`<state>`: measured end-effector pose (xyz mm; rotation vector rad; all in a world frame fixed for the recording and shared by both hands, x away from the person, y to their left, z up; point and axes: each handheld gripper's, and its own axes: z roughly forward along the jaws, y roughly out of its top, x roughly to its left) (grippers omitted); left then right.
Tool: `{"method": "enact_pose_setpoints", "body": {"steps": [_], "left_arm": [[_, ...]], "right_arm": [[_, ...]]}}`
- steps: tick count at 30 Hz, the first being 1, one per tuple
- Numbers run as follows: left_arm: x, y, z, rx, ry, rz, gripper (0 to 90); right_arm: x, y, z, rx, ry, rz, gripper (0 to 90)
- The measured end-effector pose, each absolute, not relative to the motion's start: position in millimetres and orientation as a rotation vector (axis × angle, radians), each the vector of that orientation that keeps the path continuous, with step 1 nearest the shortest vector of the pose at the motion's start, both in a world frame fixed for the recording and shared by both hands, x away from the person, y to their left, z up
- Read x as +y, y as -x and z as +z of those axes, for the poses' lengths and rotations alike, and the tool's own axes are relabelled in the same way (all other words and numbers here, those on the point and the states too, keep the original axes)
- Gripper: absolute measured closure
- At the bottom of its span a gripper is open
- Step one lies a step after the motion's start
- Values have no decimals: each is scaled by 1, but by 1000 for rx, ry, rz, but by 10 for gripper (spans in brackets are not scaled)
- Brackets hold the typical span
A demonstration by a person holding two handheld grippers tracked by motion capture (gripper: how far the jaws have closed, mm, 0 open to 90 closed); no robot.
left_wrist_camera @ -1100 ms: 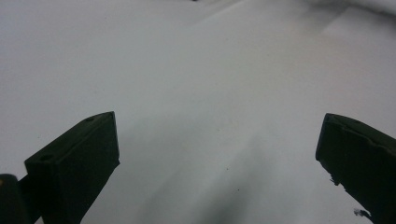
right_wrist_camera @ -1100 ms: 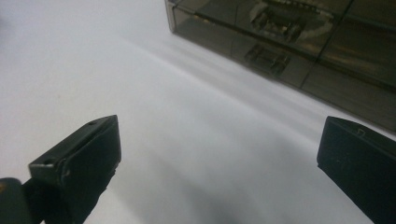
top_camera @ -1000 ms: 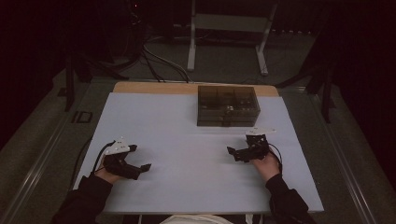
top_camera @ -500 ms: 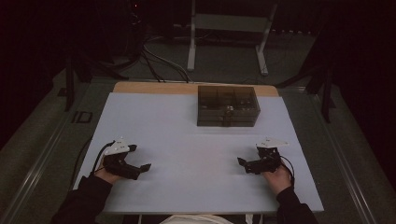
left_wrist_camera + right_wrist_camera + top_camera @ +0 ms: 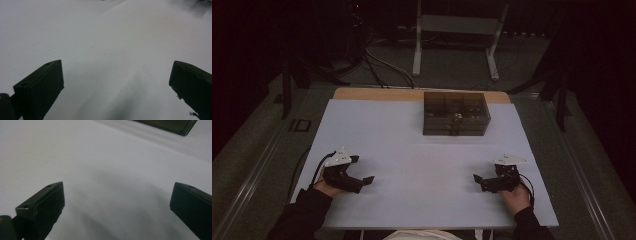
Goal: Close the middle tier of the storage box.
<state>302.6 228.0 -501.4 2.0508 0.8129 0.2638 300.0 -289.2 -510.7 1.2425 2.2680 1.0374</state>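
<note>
Both hand-held grippers, left (image 5: 364, 181) and right (image 5: 480, 180), rest wide open and empty on the near worktop (image 5: 422, 160); the box (image 5: 455, 113) stands far.

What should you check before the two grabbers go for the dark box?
1. Left gripper open: ok, jaws wide apart with nothing between.
2. Right gripper open: ok, also holding nothing.
3. Dark box at the far edge of the white table, compartments facing up: ok.
4. Way from grippers to box free of clutter: ok.
5. What lies in the compartments: cannot tell, too dark; one small pale item shows.
6. Lid on box: cannot tell.
</note>
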Motion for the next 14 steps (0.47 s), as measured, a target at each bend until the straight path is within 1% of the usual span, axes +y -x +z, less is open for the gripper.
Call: {"method": "enact_pose_setpoints", "body": {"steps": [14], "left_arm": [[226, -303, -502, 806, -2059, 266, 10]], "right_arm": [[-286, -301, -512, 2286, -1204, 1024, 0]]}}
